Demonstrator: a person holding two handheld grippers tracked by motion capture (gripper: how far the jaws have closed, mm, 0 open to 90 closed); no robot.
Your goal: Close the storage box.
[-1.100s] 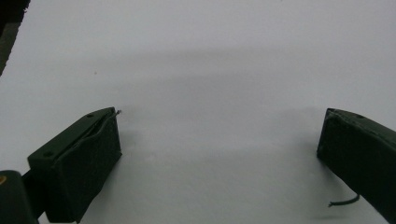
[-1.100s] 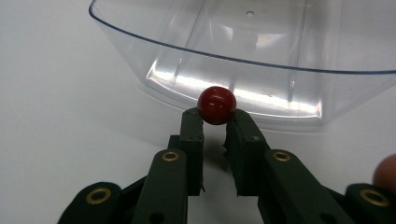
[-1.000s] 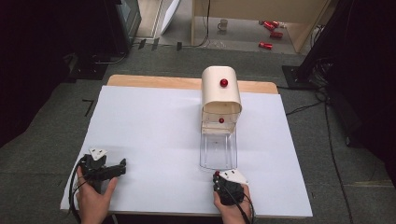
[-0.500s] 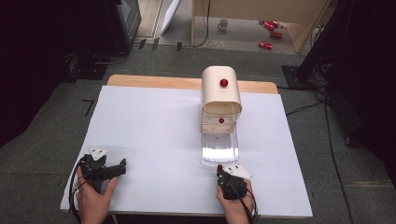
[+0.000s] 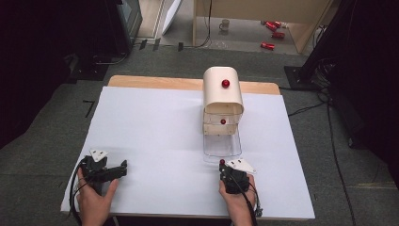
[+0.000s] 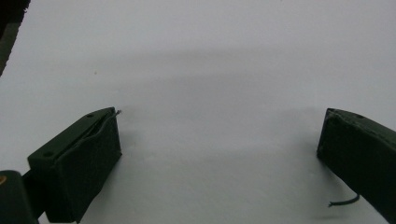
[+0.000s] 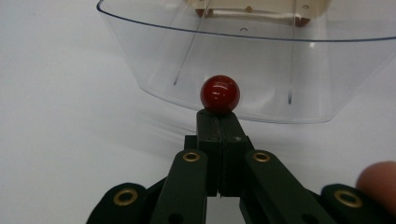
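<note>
White table cover spans wooden table; far wooden edge shows past it. Beige drawer cabinet at far middle, rounded top, red knobs. Clear plastic drawer pulled fully out toward person, hard to make out against white; far end cut off in right gripper view. Right gripper jaws pressed together, tips at drawer's red knob; grip on stem hidden. Left gripper jaws wide apart, nothing between, near left front corner.

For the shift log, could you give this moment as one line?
right gripper: shut below red knob | clear drawer: pulled out | left gripper: open, idle
</note>
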